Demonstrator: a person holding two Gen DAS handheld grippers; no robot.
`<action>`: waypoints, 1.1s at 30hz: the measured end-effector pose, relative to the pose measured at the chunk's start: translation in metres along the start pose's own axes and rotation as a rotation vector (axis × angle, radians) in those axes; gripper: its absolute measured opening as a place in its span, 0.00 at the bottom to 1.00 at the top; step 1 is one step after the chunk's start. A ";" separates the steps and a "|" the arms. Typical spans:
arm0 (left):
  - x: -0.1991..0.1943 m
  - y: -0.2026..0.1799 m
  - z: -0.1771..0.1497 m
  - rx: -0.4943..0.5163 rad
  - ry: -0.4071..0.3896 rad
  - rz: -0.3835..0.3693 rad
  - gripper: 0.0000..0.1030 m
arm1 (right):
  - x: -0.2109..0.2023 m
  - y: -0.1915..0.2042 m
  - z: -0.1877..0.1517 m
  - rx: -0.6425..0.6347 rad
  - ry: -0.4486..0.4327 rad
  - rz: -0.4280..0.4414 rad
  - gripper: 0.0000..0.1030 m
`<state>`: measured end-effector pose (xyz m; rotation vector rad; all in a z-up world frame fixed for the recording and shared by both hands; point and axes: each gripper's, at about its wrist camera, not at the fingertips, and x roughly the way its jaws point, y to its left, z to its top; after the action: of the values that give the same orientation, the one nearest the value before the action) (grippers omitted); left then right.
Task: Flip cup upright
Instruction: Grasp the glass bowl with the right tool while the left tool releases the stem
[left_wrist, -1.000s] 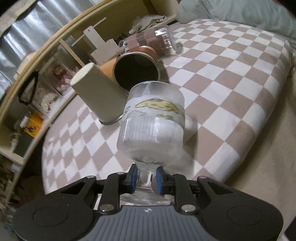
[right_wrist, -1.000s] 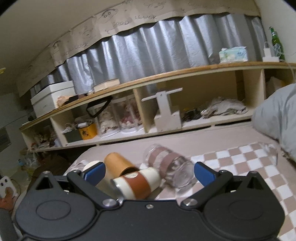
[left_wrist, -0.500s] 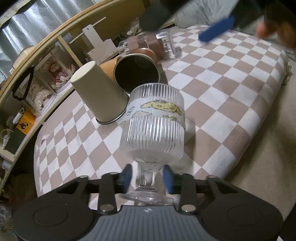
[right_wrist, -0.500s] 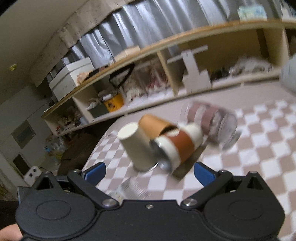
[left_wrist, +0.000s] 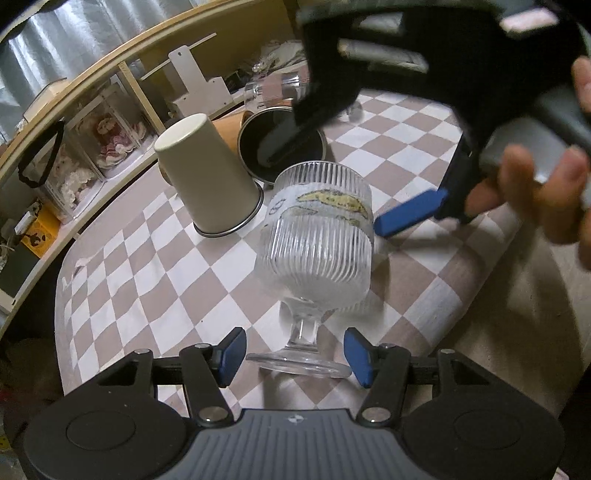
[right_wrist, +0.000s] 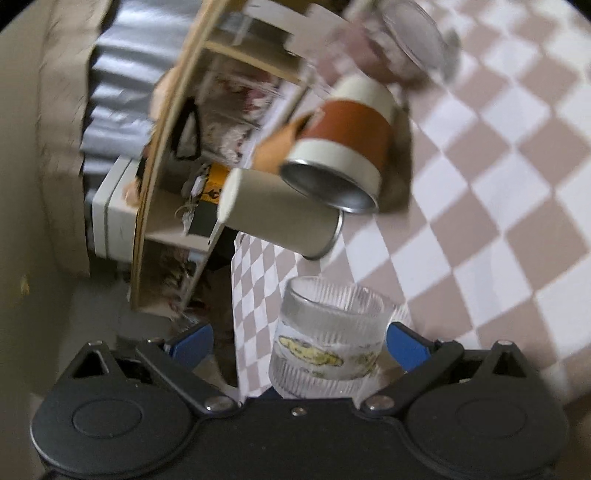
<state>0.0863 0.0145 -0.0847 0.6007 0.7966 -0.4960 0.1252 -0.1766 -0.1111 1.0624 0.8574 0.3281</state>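
Observation:
A ribbed clear glass goblet (left_wrist: 317, 247) with a yellow-printed band stands upright on its foot on the checkered cloth (left_wrist: 155, 295). My left gripper (left_wrist: 293, 356) is open, its blue pads either side of the goblet's foot, not touching the stem. My right gripper (right_wrist: 299, 345) is open and rolled sideways, its pads either side of the goblet's bowl (right_wrist: 328, 339). In the left wrist view, the right gripper's blue finger (left_wrist: 410, 212) shows beside the goblet's bowl, with the hand holding it.
A cream cup (left_wrist: 207, 181) stands upside down behind the goblet. A brown-and-white tumbler (right_wrist: 343, 147) lies on its side, mouth towards me. A glass jar (left_wrist: 273, 88) and an orange cup (right_wrist: 277, 151) lie behind. Cluttered wooden shelves (left_wrist: 92, 122) run along the back. The bed edge (left_wrist: 491, 280) is at right.
My left gripper has opened and let go of the goblet's stem. My right gripper has swung down from the shelf side, rolled over, and come around the goblet's bowl.

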 end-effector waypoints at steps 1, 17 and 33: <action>0.000 0.000 0.000 0.001 0.000 -0.005 0.58 | 0.004 -0.003 -0.001 0.020 -0.003 -0.004 0.98; 0.004 -0.002 0.003 -0.006 -0.005 -0.012 0.55 | 0.027 -0.010 0.008 0.053 0.047 -0.055 0.72; -0.008 -0.009 0.019 -0.092 -0.206 -0.059 0.66 | -0.037 0.057 0.008 -0.552 -0.097 -0.236 0.71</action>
<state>0.0855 -0.0033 -0.0713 0.4339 0.6385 -0.5623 0.1166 -0.1772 -0.0435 0.4554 0.7367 0.2880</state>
